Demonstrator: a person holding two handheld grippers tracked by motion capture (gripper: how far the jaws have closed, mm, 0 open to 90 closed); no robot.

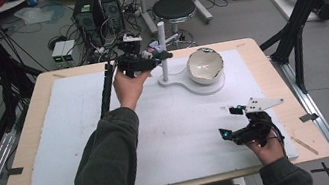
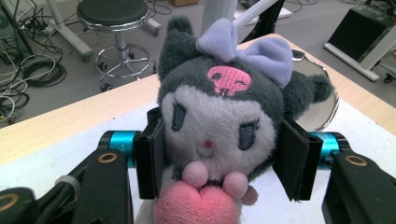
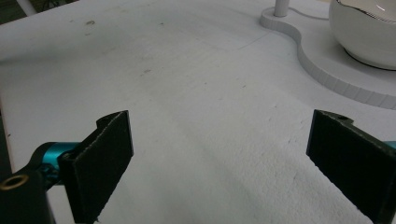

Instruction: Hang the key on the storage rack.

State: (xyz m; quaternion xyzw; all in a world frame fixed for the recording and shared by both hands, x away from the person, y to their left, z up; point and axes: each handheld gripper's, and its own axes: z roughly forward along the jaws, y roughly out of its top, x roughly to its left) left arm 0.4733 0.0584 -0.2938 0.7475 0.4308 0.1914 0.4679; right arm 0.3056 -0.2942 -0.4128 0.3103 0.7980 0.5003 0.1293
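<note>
I hold the left gripper (image 2: 219, 154) clamped on a small grey-and-white plush doll (image 2: 219, 116); both black pads press against the sides of its head. The doll has a dark grey hood with two ear points, a pale lilac bow on top, a pink skull emblem on the forehead, stitched dark eyes and a small pink nose. Its two pink paws rest on a pink plush heart (image 2: 198, 205) at chest level. In the high view the doll (image 1: 156, 52) is held above the far side of the table, just beside the white upright post (image 1: 163, 52) of a white stand; whether it touches the post I cannot tell. The white bowl (image 1: 205, 65) sits on the stand's base. The right gripper (image 1: 231, 122) rests near the front edge over the white foam mat (image 3: 196, 116), jaws spread wide with nothing between them.
</note>
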